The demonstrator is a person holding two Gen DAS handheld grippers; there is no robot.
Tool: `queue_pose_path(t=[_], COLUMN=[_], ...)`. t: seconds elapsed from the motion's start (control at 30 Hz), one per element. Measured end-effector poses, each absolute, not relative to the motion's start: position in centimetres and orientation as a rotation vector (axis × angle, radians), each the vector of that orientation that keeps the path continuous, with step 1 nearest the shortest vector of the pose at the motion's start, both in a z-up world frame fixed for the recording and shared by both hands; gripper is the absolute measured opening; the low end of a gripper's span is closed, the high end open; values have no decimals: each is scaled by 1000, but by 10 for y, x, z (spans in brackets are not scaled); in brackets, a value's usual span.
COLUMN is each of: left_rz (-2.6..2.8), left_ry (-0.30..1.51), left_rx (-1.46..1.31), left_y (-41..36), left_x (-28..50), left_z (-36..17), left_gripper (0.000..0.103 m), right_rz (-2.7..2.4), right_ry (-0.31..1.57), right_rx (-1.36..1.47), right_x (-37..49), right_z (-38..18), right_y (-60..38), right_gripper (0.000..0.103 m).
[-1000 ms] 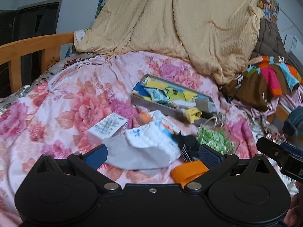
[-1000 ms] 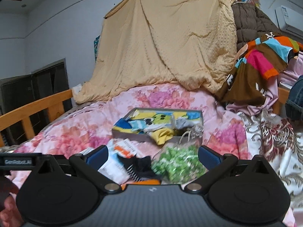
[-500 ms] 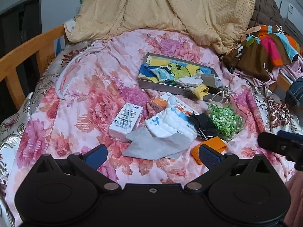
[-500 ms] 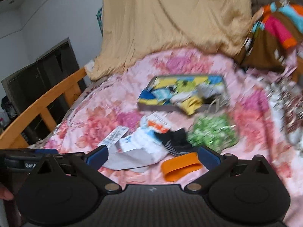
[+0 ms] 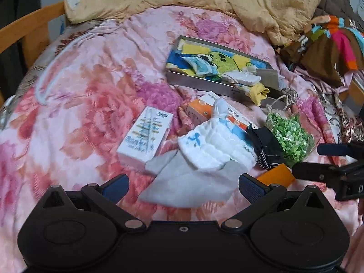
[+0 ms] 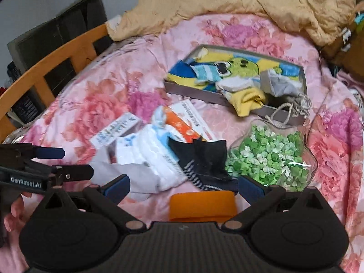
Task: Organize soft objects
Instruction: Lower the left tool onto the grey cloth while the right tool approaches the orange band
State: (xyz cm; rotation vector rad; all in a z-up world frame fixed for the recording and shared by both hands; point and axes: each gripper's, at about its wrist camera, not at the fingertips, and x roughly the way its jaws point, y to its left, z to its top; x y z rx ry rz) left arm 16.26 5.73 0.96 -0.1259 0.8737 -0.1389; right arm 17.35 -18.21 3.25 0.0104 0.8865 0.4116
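Observation:
A pile of soft things lies on the floral bedspread: a white cloth (image 5: pixel 213 150) (image 6: pixel 147 152), a grey cloth (image 5: pixel 193 184) (image 6: pixel 127 177), a black striped sock (image 5: pixel 266 147) (image 6: pixel 202 161) and an orange band (image 5: pixel 276 176) (image 6: pixel 202 207). Behind them a grey box (image 5: pixel 200 84) (image 6: pixel 193 93) holds a cartoon towel, small socks and a yellow sock (image 6: pixel 248 101). My left gripper (image 5: pixel 183 185) hangs open over the grey cloth. My right gripper (image 6: pixel 183 186) is open above the black sock and orange band. Both hold nothing.
Two cartons (image 5: pixel 145 136) (image 6: pixel 193 122) lie beside the pile. A clear bag of green bits (image 5: pixel 291 136) (image 6: pixel 270 159) sits to the right. A beige blanket (image 5: pixel 250 0) and clothes (image 5: pixel 329 43) fill the back. A wooden bed rail (image 6: pixel 45 68) runs along the left.
Both grippers have risen and tipped downward, so the views now look down on the pile. The right gripper has come closer to the left one. Nothing on the bed has moved.

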Motion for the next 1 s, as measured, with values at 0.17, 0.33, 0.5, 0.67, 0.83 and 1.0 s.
queue_pose_path(t=[0.17,0.33,0.5,0.67,0.83,1.0], left_rz=[-174,-199,-245,-250,-250,-261], left_ry=[875,902,945,929,989,980], left_rx=[-49,-29,-11,-1,-70,-170], left_y=[48,47,44,40,42,52], left_x=[181,187,188,188,190,192], left_z=[-8,-23,-31,-29,-31,-28], left_gripper=[102,102,102,101,100,100], right_rz=[395,365,366,406,402,390], right_ry=[974,1046,1111,1130,1141,1141], right_rx=[108,136,148,126,75,69], right_x=[191,203,209,207,208,205], right_z=[3,-16,-31,-36,-39,-40], right_y=[-197,-204,-200,-191,-181,-178], right_gripper=[103,103,103,103,103,103])
